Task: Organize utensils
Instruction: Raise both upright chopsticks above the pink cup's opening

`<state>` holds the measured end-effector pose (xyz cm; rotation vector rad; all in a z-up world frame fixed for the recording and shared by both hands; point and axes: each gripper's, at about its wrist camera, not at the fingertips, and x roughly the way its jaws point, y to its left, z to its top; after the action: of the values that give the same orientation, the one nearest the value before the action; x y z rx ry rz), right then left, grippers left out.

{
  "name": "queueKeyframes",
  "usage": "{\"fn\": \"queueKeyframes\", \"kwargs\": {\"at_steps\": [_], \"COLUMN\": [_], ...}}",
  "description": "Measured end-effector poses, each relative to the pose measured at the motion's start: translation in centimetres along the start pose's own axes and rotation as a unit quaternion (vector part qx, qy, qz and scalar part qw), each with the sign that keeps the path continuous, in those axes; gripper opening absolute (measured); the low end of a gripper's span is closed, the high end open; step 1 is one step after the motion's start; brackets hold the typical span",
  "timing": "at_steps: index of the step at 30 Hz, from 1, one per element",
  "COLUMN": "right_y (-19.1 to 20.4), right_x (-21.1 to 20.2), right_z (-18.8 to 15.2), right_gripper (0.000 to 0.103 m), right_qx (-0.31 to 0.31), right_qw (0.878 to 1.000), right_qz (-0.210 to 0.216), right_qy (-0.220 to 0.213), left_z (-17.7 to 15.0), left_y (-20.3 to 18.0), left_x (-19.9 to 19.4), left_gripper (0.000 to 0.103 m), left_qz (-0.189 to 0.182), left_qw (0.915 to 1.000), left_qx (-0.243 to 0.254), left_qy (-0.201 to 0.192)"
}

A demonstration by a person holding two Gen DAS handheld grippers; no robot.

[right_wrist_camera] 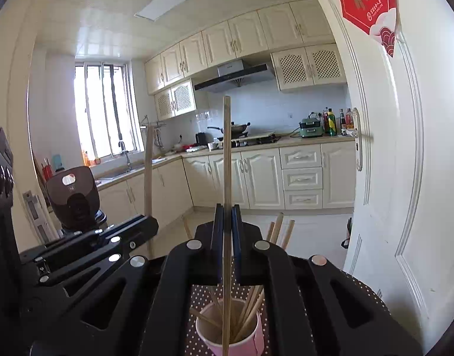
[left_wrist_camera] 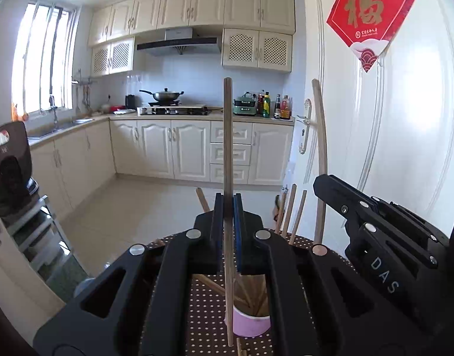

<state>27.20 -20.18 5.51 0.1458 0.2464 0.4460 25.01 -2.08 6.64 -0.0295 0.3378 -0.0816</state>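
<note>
Holding one chopstick upright in each hand-held gripper, above the pink cup.

Both are squeezed shut: the left hand-held gripper (left_wrist_camera: 226, 231) pinches a wooden chopstick (left_wrist_camera: 228, 136), and the right hand-held gripper (right_wrist_camera: 226, 237) pinches another chopstick (right_wrist_camera: 226, 154). Each stick stands almost straight up. The pink cup (right_wrist_camera: 250, 342) with more sticks sits on the dotted bench (right_wrist_camera: 360, 290), right under the right one, so I think that stick drops in first; the left one hangs just beside the cup's rim.
</note>
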Motion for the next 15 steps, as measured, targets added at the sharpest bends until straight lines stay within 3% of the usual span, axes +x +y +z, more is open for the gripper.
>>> {"fn": "queueKeyframes", "kwargs": {"at_steps": [5, 8, 15], "right_y": [-0.1, -0.2, -1.1], "right_x": [-0.1, 0.0, 0.9], "right_z": [0.5, 0.7, 0.3], "right_gripper": [0.004, 0.004, 0.004], "right_qx": [0.001, -0.002, -0.004], "right_qw": [1.000, 0.999, 0.999], "right_qz": [-0.003, -0.002, -0.005], "right_qy": [-0.030, -0.041, -0.046], "left_z": [0.1, 0.2, 0.3], "left_y": [0.2, 0.1, -0.4], "left_x": [0.9, 1.1, 2.2], "left_gripper": [0.007, 0.006, 0.006], "left_qz": [-0.014, -0.003, -0.002], "left_qw": [0.9999, 0.9999, 0.9999], "left_qx": [-0.010, -0.010, -0.014], "left_qy": [-0.002, -0.008, -0.006]}}
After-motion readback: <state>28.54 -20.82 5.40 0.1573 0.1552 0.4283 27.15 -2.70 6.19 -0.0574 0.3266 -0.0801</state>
